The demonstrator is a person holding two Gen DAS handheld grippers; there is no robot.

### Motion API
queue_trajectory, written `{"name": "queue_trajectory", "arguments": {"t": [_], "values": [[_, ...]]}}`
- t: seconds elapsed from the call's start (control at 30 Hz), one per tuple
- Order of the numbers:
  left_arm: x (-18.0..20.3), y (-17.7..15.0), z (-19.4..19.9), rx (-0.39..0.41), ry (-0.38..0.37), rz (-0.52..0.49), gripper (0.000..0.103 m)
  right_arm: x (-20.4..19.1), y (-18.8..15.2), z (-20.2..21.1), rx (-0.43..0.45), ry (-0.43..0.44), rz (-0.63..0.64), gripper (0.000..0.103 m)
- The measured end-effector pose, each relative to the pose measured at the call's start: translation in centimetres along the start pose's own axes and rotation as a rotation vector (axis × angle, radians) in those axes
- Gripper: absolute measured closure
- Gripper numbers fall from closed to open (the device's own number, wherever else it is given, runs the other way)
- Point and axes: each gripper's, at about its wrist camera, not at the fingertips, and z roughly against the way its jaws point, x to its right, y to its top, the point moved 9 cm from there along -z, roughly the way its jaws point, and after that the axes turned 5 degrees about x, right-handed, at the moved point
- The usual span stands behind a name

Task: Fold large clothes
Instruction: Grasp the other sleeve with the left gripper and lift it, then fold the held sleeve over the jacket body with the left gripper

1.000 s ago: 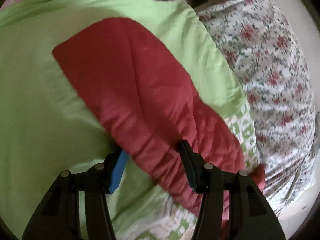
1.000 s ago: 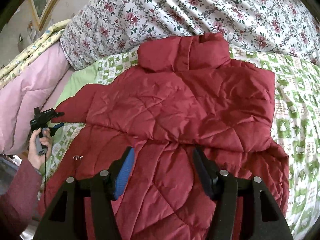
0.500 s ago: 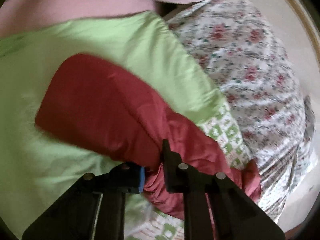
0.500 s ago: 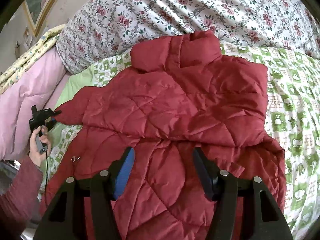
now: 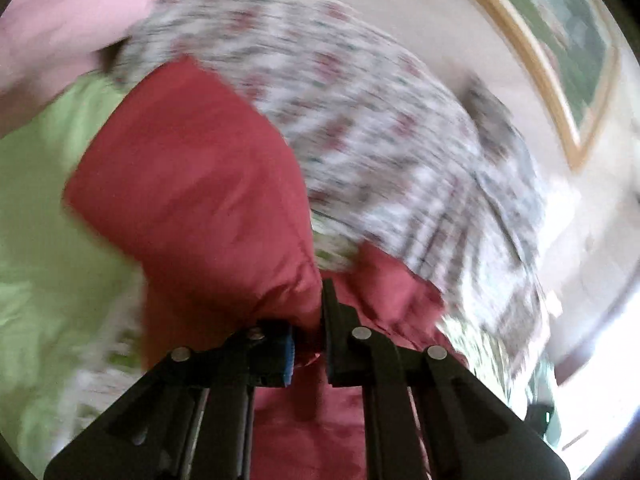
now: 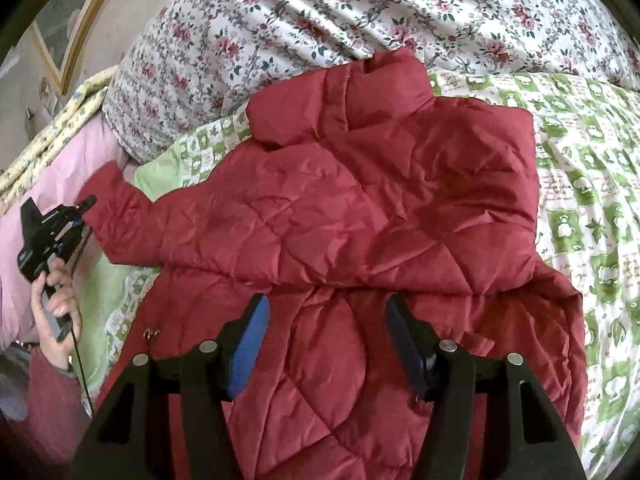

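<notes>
A red quilted jacket (image 6: 360,208) lies on the bed, collar toward the floral bedding. Its right sleeve is folded across the front. My left gripper (image 5: 308,332) is shut on the jacket's left sleeve (image 5: 208,200) near the cuff and holds it lifted; the left wrist view is blurred. In the right wrist view the left gripper (image 6: 82,210) shows at the far left, gripping that sleeve (image 6: 120,216). My right gripper (image 6: 326,320) is open and empty, hovering above the jacket's lower front.
A green patterned sheet (image 6: 580,160) covers the bed. A floral duvet (image 6: 360,12) is heaped at the head. A pink blanket (image 6: 52,176) lies at the left edge. A framed picture (image 5: 560,40) hangs on the wall.
My left gripper has closed on the sleeve and lifted it, swinging up and toward the jacket body. My right gripper has stayed open over the lower front.
</notes>
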Motion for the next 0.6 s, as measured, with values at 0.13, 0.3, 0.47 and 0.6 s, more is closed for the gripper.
{"name": "queue_trajectory", "arguments": {"t": [0.13, 0.3, 0.47, 0.6], "values": [[6.5, -2.6, -2.0, -0.067, -0.087, -0.107, 0.095, 0.8, 0.7, 0.3, 0.017, 0.008, -0.032, 0.041], [11.9, -6.2, -4.5, -0.148, -0.161, -0.189, 0.095, 2.2, 1.4, 0.9, 0.044, 0.018, -0.079, 0.041], [16.5, -11.0, -7.5, -0.248, -0.216, -0.27, 0.094, 4.1, 2.1, 1.7, 0.085, 0.033, -0.157, 0.039], [18.5, -14.4, -9.9, -0.313, -0.225, -0.304, 0.095, 5.4, 2.6, 2.3, 0.114, 0.05, -0.211, 0.039]]}}
